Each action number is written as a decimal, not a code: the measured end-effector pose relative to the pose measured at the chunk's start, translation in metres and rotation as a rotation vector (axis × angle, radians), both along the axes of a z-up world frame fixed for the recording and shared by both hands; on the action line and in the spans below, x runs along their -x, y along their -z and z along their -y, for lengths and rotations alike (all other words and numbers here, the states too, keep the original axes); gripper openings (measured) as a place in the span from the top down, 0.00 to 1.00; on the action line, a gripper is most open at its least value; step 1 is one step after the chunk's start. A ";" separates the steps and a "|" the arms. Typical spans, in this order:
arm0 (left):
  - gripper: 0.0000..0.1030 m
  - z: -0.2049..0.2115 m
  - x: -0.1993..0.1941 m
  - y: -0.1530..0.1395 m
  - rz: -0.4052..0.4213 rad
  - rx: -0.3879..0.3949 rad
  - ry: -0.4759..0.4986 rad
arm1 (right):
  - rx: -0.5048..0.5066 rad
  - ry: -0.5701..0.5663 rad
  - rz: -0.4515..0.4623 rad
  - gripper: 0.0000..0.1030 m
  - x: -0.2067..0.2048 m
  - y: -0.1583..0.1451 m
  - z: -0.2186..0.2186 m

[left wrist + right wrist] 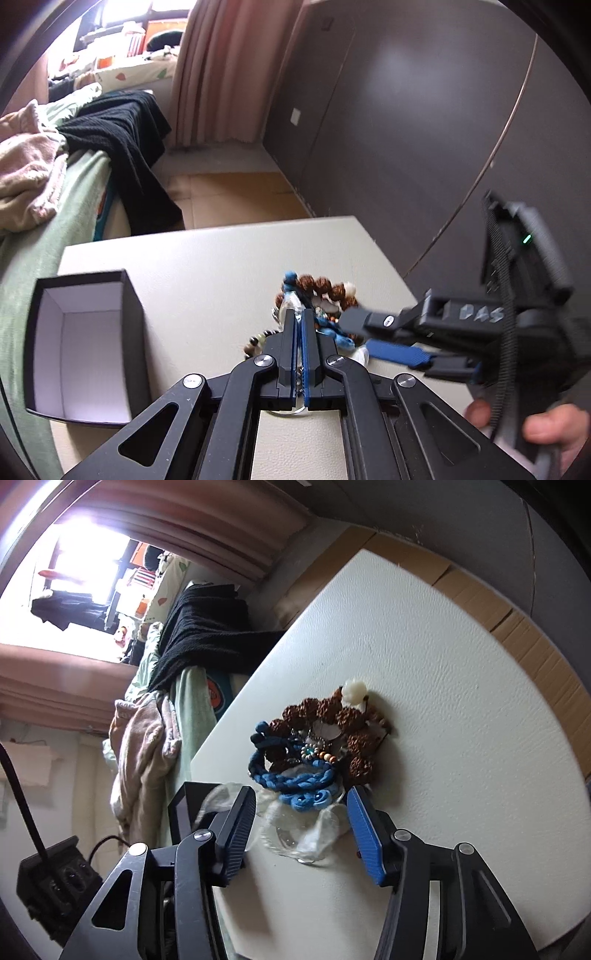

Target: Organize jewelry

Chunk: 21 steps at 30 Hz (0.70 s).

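left jaws [299, 321] clenched at the jewelry pile [317, 746] mid-counter [461, 701], probably pinching a strand. right jaws [301, 805] parted around the pile's near edge. box [85, 343] sits empty beside it.

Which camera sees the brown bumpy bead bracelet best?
The right wrist view: the brown bead bracelet shows as almost a whole ring on the table. The left wrist view shows only a few beads behind the closed jaws.
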<state>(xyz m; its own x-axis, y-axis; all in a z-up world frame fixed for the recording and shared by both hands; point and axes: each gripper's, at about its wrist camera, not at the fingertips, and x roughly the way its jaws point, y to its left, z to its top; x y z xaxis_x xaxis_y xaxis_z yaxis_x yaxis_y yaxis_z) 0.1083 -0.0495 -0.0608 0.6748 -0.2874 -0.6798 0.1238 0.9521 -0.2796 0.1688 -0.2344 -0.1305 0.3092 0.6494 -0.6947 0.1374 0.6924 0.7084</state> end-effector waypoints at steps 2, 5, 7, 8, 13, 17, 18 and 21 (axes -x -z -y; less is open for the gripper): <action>0.99 -0.007 0.003 -0.007 0.019 0.017 -0.010 | -0.004 0.000 -0.010 0.48 0.000 0.003 -0.005; 1.00 -0.019 0.007 -0.015 0.038 0.045 -0.026 | -0.010 -0.002 -0.014 0.48 0.000 0.003 -0.010; 1.00 -0.024 0.009 -0.020 0.050 0.060 -0.040 | -0.003 -0.005 -0.013 0.48 -0.001 0.004 -0.012; 1.00 -0.026 0.010 -0.021 0.055 0.067 -0.044 | 0.010 -0.004 -0.010 0.48 -0.002 0.005 -0.014; 1.00 -0.031 0.006 -0.015 0.009 0.089 -0.035 | 0.041 0.001 0.013 0.48 -0.007 0.002 -0.020; 0.99 -0.030 0.001 -0.008 -0.032 0.093 -0.044 | 0.059 0.005 0.021 0.55 -0.009 0.003 -0.019; 0.99 -0.029 0.000 -0.005 -0.051 0.094 -0.045 | 0.073 0.011 0.024 0.57 -0.010 0.003 -0.020; 0.97 -0.025 -0.004 0.004 -0.096 0.115 -0.037 | 0.069 0.025 0.022 0.62 -0.014 0.006 -0.017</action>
<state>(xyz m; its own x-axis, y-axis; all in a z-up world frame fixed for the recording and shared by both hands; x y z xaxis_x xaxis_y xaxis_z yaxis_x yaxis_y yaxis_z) 0.1122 -0.0241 -0.0649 0.6201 -0.3429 -0.7056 0.0563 0.9166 -0.3959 0.1829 -0.2171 -0.1362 0.3404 0.5921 -0.7304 0.1402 0.7362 0.6621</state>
